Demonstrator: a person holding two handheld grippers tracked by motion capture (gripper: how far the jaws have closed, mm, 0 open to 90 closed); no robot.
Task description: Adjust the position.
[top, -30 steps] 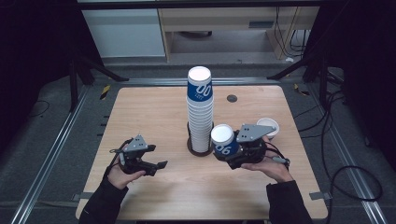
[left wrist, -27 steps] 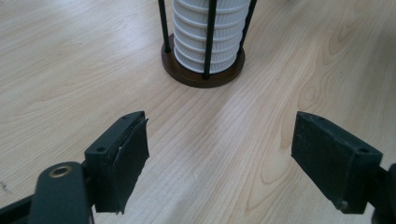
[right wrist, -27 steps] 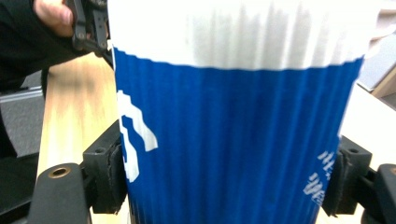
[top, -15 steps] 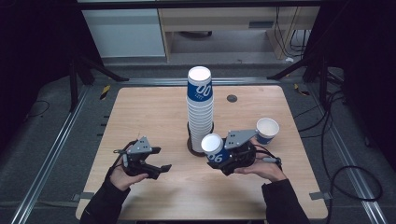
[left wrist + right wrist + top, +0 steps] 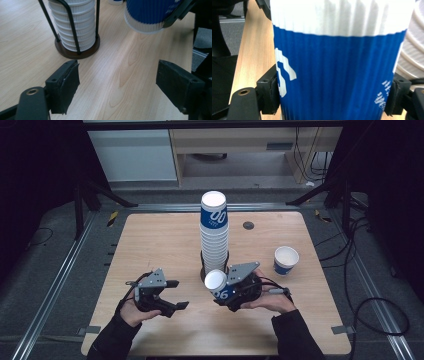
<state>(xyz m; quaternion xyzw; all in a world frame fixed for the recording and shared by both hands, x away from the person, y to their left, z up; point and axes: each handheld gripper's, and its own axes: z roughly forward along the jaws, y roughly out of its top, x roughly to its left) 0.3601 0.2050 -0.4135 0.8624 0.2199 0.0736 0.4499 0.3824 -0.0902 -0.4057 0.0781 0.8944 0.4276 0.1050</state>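
- Right tongs pinch a blue-and-white cup, tilted, its long axis leaning toward the worktop's left edge (white end up).
- Left tongs spread, jaws just opening, nothing between.

Light wooden table — on it a cup stack in a wire holder, a lone cup well apart.

right gripper has carried its cup leftward — nearer the left gripper.
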